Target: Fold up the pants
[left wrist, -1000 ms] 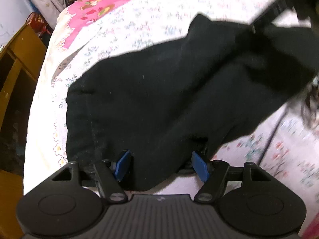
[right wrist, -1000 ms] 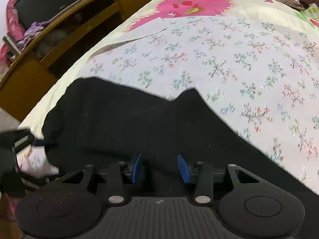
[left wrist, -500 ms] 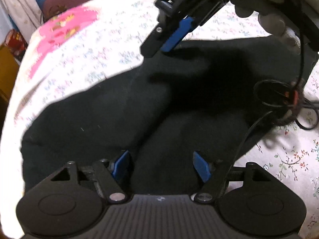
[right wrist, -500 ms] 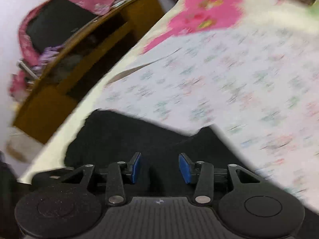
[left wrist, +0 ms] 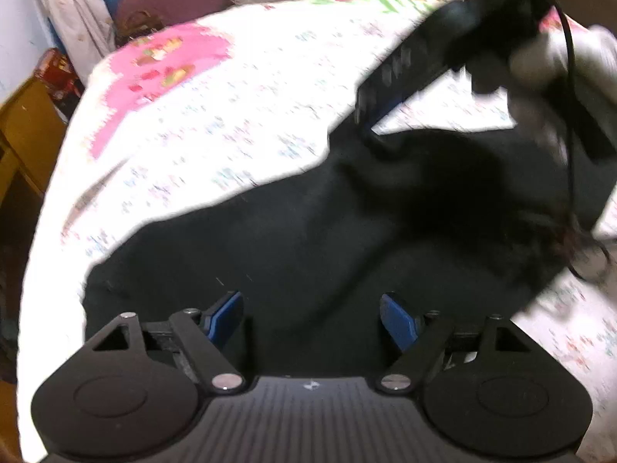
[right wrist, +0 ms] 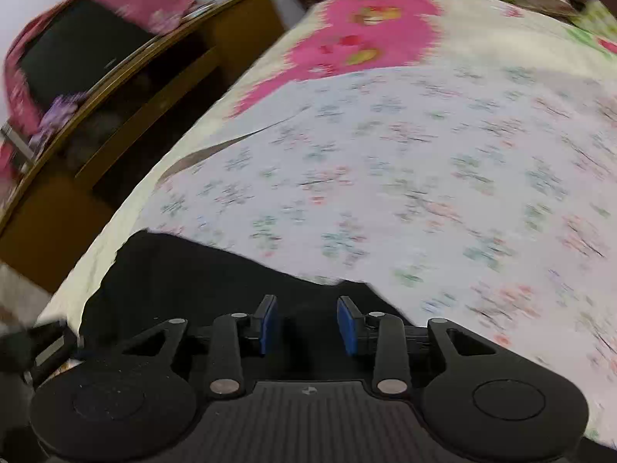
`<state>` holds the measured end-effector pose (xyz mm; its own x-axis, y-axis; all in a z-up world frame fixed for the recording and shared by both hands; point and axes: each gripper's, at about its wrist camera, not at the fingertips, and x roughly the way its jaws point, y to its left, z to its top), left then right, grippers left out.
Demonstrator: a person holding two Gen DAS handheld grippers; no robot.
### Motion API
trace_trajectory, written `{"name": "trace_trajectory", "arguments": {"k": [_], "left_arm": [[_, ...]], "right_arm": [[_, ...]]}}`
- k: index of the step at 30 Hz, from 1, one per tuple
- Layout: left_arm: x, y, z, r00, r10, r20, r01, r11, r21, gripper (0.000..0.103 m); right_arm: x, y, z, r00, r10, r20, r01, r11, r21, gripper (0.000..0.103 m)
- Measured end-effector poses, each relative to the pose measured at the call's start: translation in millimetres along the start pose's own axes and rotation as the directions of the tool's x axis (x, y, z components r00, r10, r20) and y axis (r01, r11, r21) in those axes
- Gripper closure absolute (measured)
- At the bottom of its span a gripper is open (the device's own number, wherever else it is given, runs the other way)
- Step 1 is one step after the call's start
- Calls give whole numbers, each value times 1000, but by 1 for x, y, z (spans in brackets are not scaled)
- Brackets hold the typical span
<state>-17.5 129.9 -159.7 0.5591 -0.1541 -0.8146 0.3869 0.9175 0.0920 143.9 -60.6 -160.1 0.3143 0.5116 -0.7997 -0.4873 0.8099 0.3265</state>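
The black pants (left wrist: 308, 239) on the bed (left wrist: 239, 115) look soft and limp; grip an edge. The left gripper (left wrist: 312, 312) has just been opening, released, with cloth between but unpressed. The right gripper (right wrist: 307, 322) has been closing over the pants; I cannot tell whether it pinches them.

Looked like a home bedroom: bed (right wrist: 424, 177) spread with floral sheet (left wrist: 239, 123), pink-patterned cover (right wrist: 358, 42) at its head, wooden shelf unit (right wrist: 146, 88) alongside, curtain (left wrist: 73, 11) hung by the wall, clothes heaped behind.

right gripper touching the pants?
Touching. Left wrist view: the right gripper, whose jaws have just been closing with fabric between them, pulls the black pants into a peak at its tip.
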Motion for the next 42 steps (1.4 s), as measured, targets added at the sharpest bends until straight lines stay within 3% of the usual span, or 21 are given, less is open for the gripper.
{"name": "trace_trajectory", "arguments": {"k": [3, 4, 7, 9, 12, 15, 17, 23, 26, 30, 34, 38, 42], "left_arm": [[20, 13, -4, 999, 31, -22, -31, 999, -12, 16], [32, 21, -8, 997, 46, -61, -47, 999, -25, 15], [42, 38, -22, 993, 62, -97, -67, 997, -40, 6], [37, 44, -29, 991, 74, -111, -81, 995, -57, 5], [27, 48, -35, 986, 103, -134, -111, 992, -56, 5], [20, 43, -35, 987, 108, -121, -116, 991, -61, 6], [16, 28, -27, 990, 111, -88, -114, 993, -27, 6], [37, -36, 3, 995, 35, -93, -27, 997, 76, 6], [52, -67, 8, 989, 12, -151, 9, 991, 132, 6], [50, -101, 17, 983, 22, -180, 11, 983, 182, 6], [48, -143, 40, 987, 1, -162, 38, 971, 235, 6], [58, -206, 72, 987, -96, -126, 130, 945, 300, 6], [72, -273, 94, 978, -176, -108, 205, 888, 412, 6]], "right_arm": [[40, -20, 1, 998, 13, -65, -6, 993, 121, 92], [49, -29, -1, 997, 0, -82, 11, 990, 140, 103], [52, -44, 2, 996, -40, -80, 55, 980, 190, 103], [36, -50, 0, 991, -113, -71, 124, 973, 196, 103], [-1, -56, -13, 985, -167, -48, 172, 969, 174, 95], [-39, -59, -35, 984, -176, -18, 176, 965, 195, 90], [-52, -57, -52, 980, -199, -2, 195, 960, 200, 84], [-87, -101, -109, 956, -293, -10, 282, 912, 299, 88], [-117, -133, -138, 939, -344, -24, 327, 866, 379, 88], [-182, -172, -184, 908, -418, 3, 353, 771, 531, 84], [-250, -205, -238, 861, -507, 52, 331, 634, 699, 77], [-286, -239, -281, 806, -587, 69, 297, 503, 812, 76], [-300, -266, -290, 762, -639, 107, 291, 485, 825, 71]]}}
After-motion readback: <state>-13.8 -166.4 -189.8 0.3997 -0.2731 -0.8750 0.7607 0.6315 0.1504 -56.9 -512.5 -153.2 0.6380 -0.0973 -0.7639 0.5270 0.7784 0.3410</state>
